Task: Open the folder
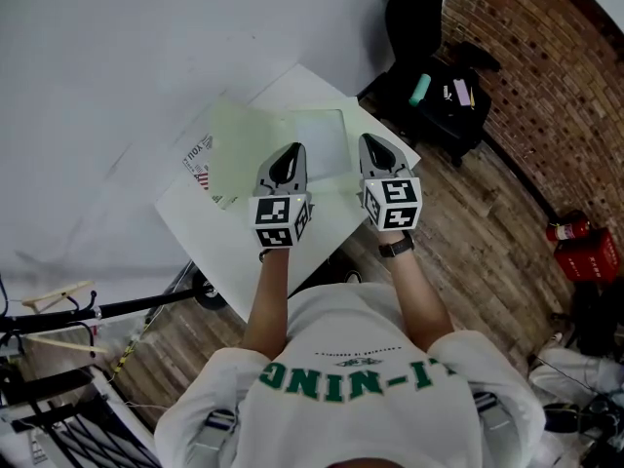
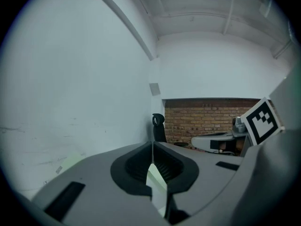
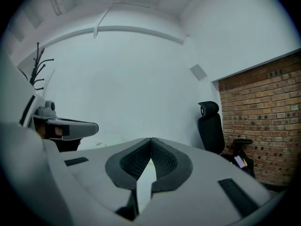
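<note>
the left claw point(image 1: 291, 154) pinches the green folder point(image 1: 239, 154) on the table point(image 1: 224, 242). the right claw point(image 1: 370, 144) is closed, tips together.
</note>
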Demonstrator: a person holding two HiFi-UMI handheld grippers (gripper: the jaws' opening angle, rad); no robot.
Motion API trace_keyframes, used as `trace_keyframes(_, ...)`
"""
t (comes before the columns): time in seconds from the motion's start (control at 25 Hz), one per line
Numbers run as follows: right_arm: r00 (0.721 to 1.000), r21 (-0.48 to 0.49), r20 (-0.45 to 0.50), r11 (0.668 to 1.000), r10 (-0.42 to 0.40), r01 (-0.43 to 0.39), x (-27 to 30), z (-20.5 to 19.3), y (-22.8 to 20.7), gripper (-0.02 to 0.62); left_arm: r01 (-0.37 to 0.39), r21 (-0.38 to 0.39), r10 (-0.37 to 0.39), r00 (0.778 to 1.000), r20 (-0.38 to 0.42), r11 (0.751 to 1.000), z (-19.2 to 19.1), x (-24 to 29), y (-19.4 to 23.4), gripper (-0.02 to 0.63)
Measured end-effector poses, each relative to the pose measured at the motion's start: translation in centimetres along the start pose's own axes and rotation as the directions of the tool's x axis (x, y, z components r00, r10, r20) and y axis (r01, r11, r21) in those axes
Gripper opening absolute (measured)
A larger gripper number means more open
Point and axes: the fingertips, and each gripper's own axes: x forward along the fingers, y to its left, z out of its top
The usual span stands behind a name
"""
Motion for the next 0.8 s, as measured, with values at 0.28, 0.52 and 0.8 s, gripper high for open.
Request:
trace_keyframes(0.28, 1.0, 0.012, 0.023, 1.0, -0.009, 0.009, -1.4, 0.3, -0.7, 0.015, 0.005, 0.021, -0.006, 1.0, 0.014, 1.0, 0.4, -0.6, -1.3, 0.023)
trace_keyframes(0.52, 0.999, 0.018, 0.034, 1.0, -0.001, 0.0, -1.8, 0.8, -0.8, 0.015, -0.007, 0.029, 0.007, 1.0, 0.019, 1.0, 1.0, -1.1, -1.2, 0.023)
trace_keyframes(0.8, 0.999, 0.012, 0.044, 1.0, 0.013, -0.013, -1.7, 0.8, -0.7, 0.015, -0.007, 0.031, 0.007, 1.0, -0.002, 0.999, -0.3, -0.7, -0.9, 0.023)
